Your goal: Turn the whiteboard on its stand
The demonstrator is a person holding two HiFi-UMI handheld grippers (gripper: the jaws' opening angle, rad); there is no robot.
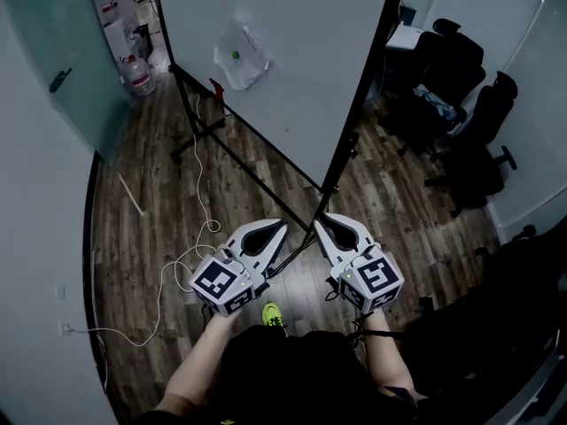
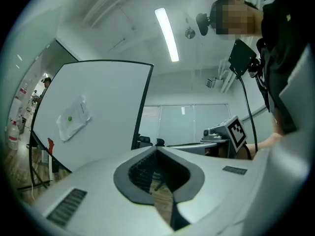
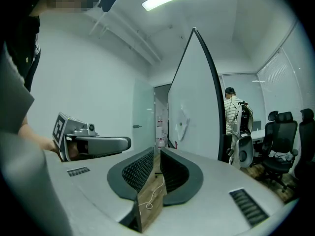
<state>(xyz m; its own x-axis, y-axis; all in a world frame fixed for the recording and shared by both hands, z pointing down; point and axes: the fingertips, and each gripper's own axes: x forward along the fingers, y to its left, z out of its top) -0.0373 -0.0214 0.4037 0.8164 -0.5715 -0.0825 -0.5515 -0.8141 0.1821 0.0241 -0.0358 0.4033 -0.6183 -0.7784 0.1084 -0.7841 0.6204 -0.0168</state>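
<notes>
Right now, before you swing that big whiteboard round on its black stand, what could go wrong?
The thin white cable loops over the wooden floor right by the black metal stand legs; a turning leg might snag it. The large whiteboard has black office chairs close on one side, and a person in a striped shirt stands beyond its edge, so a swinging edge might hit either.

Grey left gripper (image 1: 281,226) and right gripper (image 1: 320,219) bear black-and-white marker cubes (image 1: 226,283).
</notes>
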